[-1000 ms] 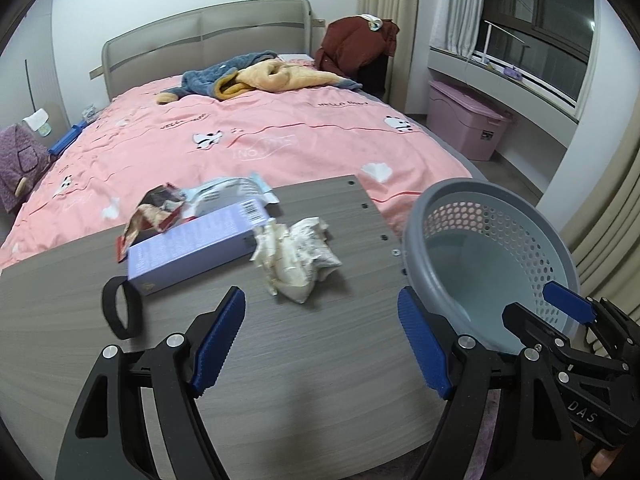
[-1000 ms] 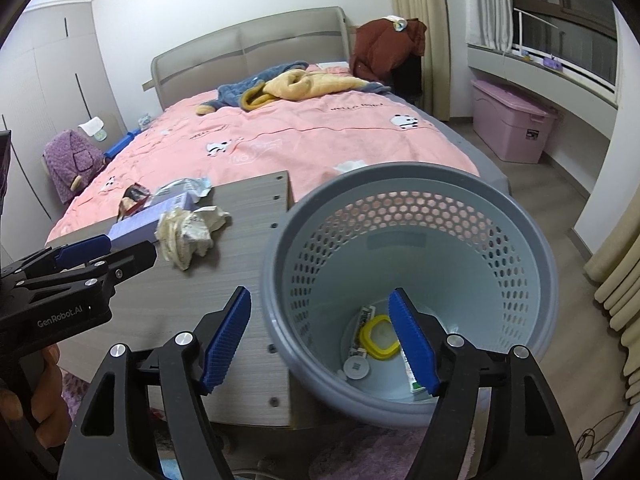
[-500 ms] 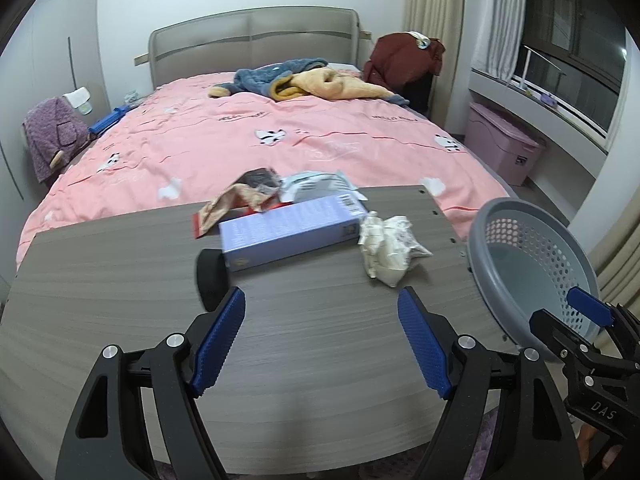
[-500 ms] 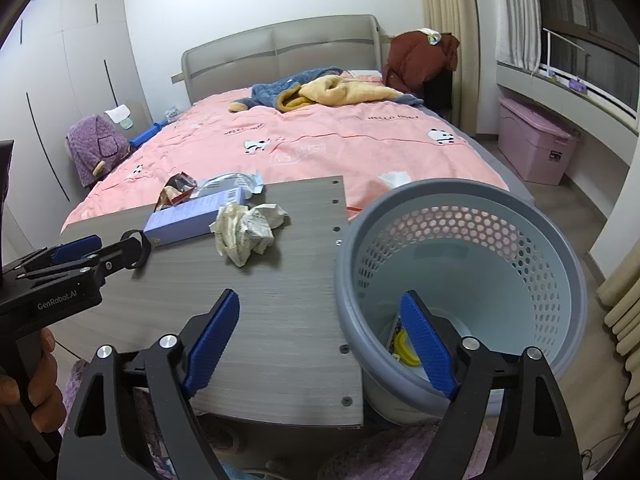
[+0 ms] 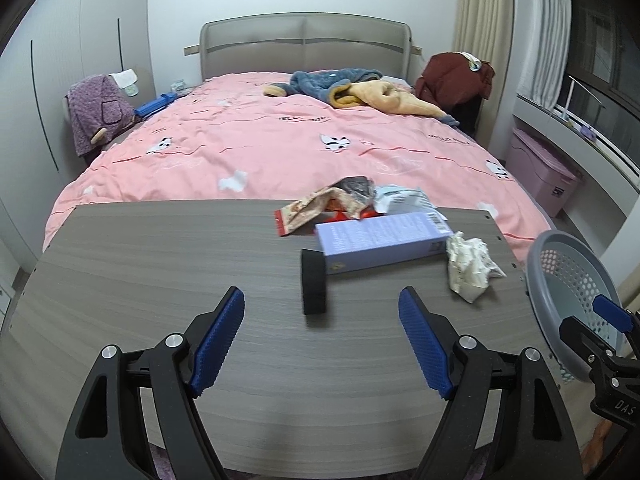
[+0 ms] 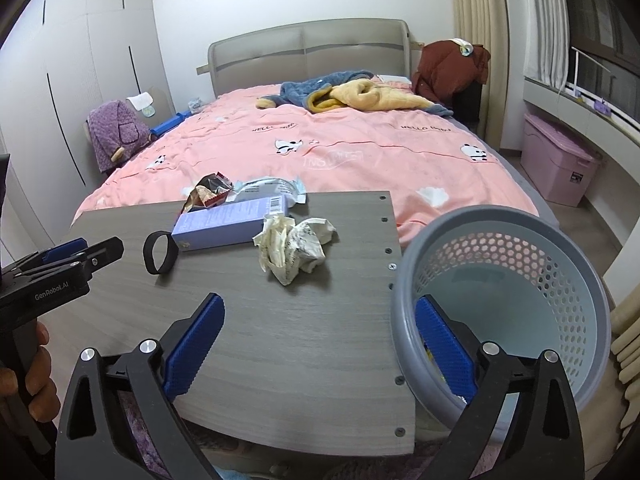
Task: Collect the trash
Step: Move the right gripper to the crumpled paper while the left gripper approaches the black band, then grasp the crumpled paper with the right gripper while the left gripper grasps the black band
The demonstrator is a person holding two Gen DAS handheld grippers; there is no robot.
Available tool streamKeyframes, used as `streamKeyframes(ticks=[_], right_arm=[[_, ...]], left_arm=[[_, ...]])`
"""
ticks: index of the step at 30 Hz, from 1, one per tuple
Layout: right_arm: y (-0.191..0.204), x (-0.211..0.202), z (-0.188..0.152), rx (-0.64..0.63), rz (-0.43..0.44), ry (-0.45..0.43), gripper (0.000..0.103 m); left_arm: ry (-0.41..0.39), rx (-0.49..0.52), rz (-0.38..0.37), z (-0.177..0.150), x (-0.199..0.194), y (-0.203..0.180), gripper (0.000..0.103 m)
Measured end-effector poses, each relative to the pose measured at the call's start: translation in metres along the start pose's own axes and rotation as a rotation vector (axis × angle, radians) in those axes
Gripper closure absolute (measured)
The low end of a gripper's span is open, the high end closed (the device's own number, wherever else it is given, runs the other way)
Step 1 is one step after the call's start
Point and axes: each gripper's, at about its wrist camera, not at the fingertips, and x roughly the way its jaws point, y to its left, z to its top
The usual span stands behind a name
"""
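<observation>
On the grey wooden table (image 5: 160, 280) lie a black band (image 5: 314, 282), a lilac box (image 5: 384, 242), crumpled paper (image 5: 468, 266), a snack wrapper (image 5: 320, 206) and a white packet (image 5: 402, 198). My left gripper (image 5: 322, 344) is open and empty, just short of the band. My right gripper (image 6: 320, 352) is open and empty over the table's right edge, its right finger beside the grey perforated bin (image 6: 520, 304). The band (image 6: 160, 253), box (image 6: 232, 222) and paper (image 6: 292, 250) also show in the right wrist view. The bin (image 5: 572, 288) stands off the table's right end.
A bed with a pink cover (image 5: 300, 148) lies behind the table, with clothes (image 5: 360, 92) piled on it. A pink storage box (image 6: 560, 164) stands by the window at right. A purple garment (image 5: 98, 112) hangs at left.
Both grippers have swung left, away from the bin and over the table. The left gripper now faces the black band; the bin has slid to the right edge of both views.
</observation>
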Motion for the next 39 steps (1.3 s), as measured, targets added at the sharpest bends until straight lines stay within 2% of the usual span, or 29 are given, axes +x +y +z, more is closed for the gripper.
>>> streamKeyframes(ticks=[10,23,34,36,39], right_arm=[[0.020,0.045,0.018,-0.036,0.014,0.054,0.006],[0.020,0.105,0.040,0.038,0.049,0.146,0.006],[0.026,0.134,0.044,0.013,-0.026,0.185,0.007],[0.027,0.139,0.045,0.003,-0.036,0.192,0.010],[0.028,0.145,0.044,-0.008,-0.037,0.210,0.024]], left_arm=[[0.018,-0.048,0.078,0.005,0.027,0.030,0.027],[0.038,-0.070,0.087,0.007,0.046,0.042,0.027],[0.053,-0.076,0.079,0.004,0.052,0.044,0.027],[0.054,-0.079,0.078,0.004,0.052,0.044,0.027],[0.054,-0.080,0.076,0.004,0.052,0.044,0.027]])
